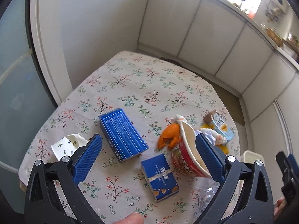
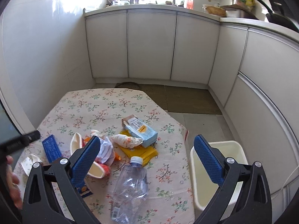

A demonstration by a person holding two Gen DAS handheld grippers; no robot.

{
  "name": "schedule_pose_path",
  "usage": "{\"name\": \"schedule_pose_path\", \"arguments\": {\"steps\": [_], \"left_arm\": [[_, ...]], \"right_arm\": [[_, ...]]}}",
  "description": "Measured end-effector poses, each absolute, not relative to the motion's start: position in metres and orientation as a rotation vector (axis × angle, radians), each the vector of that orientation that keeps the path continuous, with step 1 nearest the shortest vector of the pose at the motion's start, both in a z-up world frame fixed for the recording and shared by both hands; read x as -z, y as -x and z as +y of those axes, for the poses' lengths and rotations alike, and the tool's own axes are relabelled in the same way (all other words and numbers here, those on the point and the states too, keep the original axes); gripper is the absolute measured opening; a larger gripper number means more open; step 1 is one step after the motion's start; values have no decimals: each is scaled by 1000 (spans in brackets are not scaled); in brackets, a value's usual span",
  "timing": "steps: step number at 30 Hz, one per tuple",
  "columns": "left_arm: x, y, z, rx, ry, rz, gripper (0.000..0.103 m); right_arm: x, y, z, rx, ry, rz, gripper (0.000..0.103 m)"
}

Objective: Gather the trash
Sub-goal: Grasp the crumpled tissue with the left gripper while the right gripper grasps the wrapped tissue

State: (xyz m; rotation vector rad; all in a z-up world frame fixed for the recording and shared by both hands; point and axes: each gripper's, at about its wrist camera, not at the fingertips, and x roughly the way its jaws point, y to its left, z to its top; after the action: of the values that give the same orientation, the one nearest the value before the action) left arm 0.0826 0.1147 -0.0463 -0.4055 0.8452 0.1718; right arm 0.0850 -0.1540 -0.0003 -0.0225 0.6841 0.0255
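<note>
Floral cloth covers the whole counter [image 2: 130, 100], and the far half of it is bare, so that's where the free room is; all the trash sits bunched toward the near edge. Left gripper [image 1: 148, 156] has its jaws spread wide with nothing between them, hanging over the large blue box [image 1: 122, 134] and the small blue box [image 1: 159, 177], with the tipped red paper cup [image 1: 186, 153] just inside its right finger and the orange peel [image 1: 169, 136] touching the cup. Right gripper [image 2: 146, 158] is also wide and empty, above the crushed clear bottle [image 2: 130, 183], which lies close to the near right corner. Right view is the only one that properly shows the white bin [image 2: 214, 177] on the floor, just off the counter's right edge; the left view only catches a sliver of it. It also shows the light blue carton [image 2: 142, 130] lying on the yellow wrapper [image 2: 140, 153], beside a crumpled tissue wad [image 2: 127, 140]. Left view gives the folded leaf-print paper [image 1: 68, 145] near the left edge much more clearly. Cabinets [image 2: 151, 46] stand well apart from the far edge, with floor mats between.
</note>
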Motion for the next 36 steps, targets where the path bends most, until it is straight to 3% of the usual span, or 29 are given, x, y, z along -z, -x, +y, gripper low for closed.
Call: {"name": "schedule_pose_path", "arguments": {"steps": [5,15,18,22,26,28,30,34,36], "left_arm": [[47,-117,125,-73,439,909,96],[90,-172,59,91,390,1160,96],[89,-178,61,79,423,1143,96],[64,-193,30,141,211,1079,96],[72,-213,-14,232,3,1192,94],[84,-222,-33,255,-94,1279,90],[97,-230,-44,275,-151,1376,78],[118,-233,-44,242,-207,1461,71],[125,-231,-41,244,-199,1476,57]], "right_arm": [[23,-112,-180,-23,-97,762,97],[61,-147,-219,7,-315,906,97],[66,-154,-226,13,-329,928,97],[70,-159,-227,8,-347,949,97],[67,-162,-231,30,-329,939,97],[62,-162,-237,45,-327,920,97],[58,-162,-243,53,-331,905,97],[59,-167,-247,45,-345,916,97],[62,-169,-246,36,-348,930,97]]}}
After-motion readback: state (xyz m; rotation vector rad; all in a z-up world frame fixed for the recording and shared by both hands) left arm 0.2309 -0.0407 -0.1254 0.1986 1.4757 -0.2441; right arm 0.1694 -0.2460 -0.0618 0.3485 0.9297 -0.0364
